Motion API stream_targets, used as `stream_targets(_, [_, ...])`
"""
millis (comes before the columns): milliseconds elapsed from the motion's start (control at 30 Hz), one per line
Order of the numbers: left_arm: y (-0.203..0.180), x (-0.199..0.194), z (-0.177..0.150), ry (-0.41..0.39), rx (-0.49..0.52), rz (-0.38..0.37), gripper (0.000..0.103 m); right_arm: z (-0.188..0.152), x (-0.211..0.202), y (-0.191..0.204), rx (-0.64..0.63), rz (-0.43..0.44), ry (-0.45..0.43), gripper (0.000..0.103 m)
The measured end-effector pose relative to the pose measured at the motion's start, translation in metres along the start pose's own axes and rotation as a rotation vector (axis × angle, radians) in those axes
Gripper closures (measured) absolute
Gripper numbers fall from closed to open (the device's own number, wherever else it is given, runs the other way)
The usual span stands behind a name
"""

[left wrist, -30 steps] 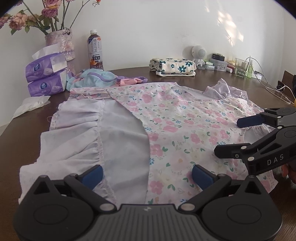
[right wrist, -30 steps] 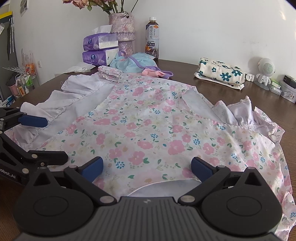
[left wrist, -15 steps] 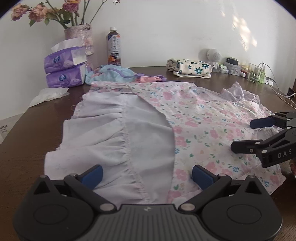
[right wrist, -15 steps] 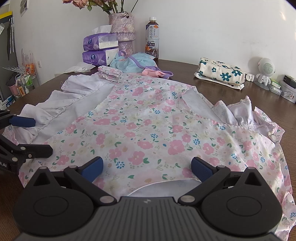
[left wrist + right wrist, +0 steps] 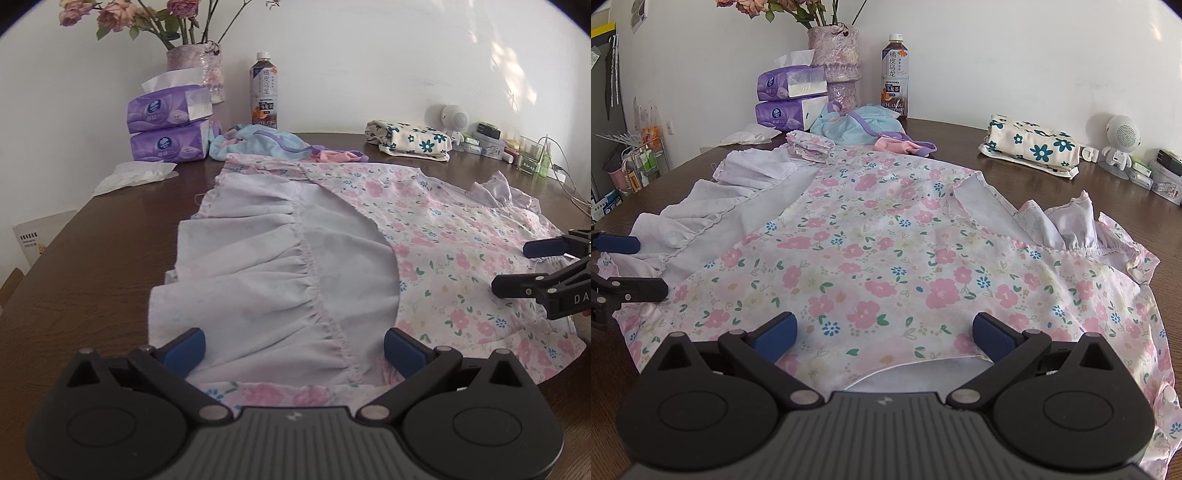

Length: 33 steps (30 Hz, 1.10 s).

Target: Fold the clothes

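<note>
Floral cotton, thin and slack: the dress point(image 5: 886, 258) lies spread flat on the brown table point(image 5: 110, 266), near hem directly under both tools. Left gripper point(image 5: 293, 345) at 6 o'clock in its own view, jaws spread wide, nothing between them, pale lining ruffle point(image 5: 258, 266) beneath. Right gripper point(image 5: 882, 334) likewise released and empty over the printed panel; seen from the left view at 3 o'clock, it hangs over the hem edge. Neither tool grips cloth; contact with the fabric cannot be told. Toward 12 o'clock the dress runs away to its bunched top; beyond it a blue garment point(image 5: 857, 123), a folded flowered bundle point(image 5: 1030, 147) at 1 o'clock, tissue packs point(image 5: 166, 125), bottle point(image 5: 264, 92) and vase point(image 5: 836, 55) at the far edge. Judgement: fold not begun from this hem. Risks: pinching only the top layer, so lining stays behind and the fold skews; uneven lift between hands dragging the dress; a long sweep pushing cloth into the blue garment or bottle.
</note>
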State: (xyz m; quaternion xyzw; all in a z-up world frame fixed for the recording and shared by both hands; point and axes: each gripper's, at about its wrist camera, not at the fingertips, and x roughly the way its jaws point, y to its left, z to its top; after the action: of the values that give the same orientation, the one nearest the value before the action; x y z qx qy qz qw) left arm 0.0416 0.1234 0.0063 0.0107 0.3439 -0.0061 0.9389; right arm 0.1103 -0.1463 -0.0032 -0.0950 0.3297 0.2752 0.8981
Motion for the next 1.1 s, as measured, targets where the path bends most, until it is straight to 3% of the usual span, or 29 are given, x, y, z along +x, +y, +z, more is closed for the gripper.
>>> stream_targets(400, [0.007,-0.009,-0.001,-0.001,-0.017,0.017,0.001,0.0,-0.005,-0.008,0.05,0.028,-0.024,0.001])
stream_targets(567, [0.004,-0.018,0.034,-0.07,-0.021,-0.053,0.001,0.012,-0.013,-0.018,0.067,-0.018,-0.065,0.001])
stream_targets(700, [-0.017,0.001,0.065,-0.083,0.046,-0.083,0.001,0.026,-0.004,-0.027,0.093,-0.056,-0.053,0.001])
stream_targets(933, [-0.056,0.07,0.083,0.042,0.116,-0.126,0.002,0.034,0.026,-0.013,0.031,-0.082,0.023,0.0])
stream_targets(1100, [-0.054,0.081,0.071,0.078,0.136,-0.125,0.001,0.033,0.031,-0.007,-0.023,-0.091,0.026,0.0])
